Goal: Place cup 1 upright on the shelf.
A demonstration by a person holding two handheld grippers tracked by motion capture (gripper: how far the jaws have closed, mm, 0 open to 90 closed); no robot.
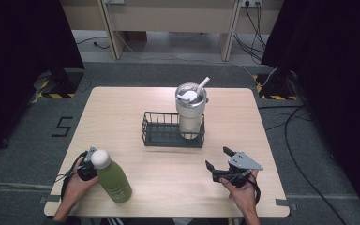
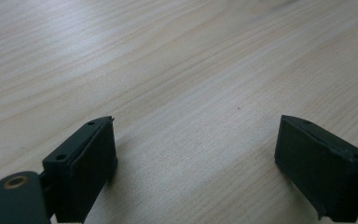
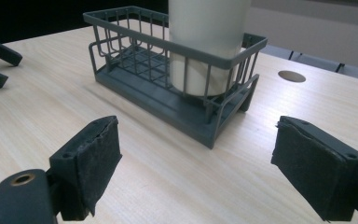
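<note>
The left gripper (image 2: 196,154) stands with its jaws spread wide and nothing between them; in the left gripper view they frame only bare wood of the table (image 2: 177,60). From the high view this gripper (image 1: 87,165) sits at about eight o'clock on the tabletop, held in the person's left hand (image 1: 77,185), and it is partly hidden behind the green bottle (image 1: 112,180). That bottle, with its rounded white cap, stands upright just beside the gripper, toward the near edge; whether the two touch cannot be told. The right gripper (image 3: 193,158) also has its jaws wide apart and empty. In the high view it (image 1: 217,158) lies at about five o'clock on the table, gripped by the right hand (image 1: 241,192), with its grey plate on top and its jaws pointing toward eleven o'clock, at the wire basket (image 1: 157,136). The dark basket (image 3: 121,51) rests near the table's middle, well apart from both grippers. Inside it, at its right end, at three o'clock within the basket, stands a pale tumbler (image 1: 191,112), upright, with a lid and a white straw (image 1: 203,84) leaning toward one o'clock. In the right gripper view the tumbler (image 3: 205,28) rises straight ahead at twelve o'clock beyond the open jaws, its base down among the basket's wires.
</note>
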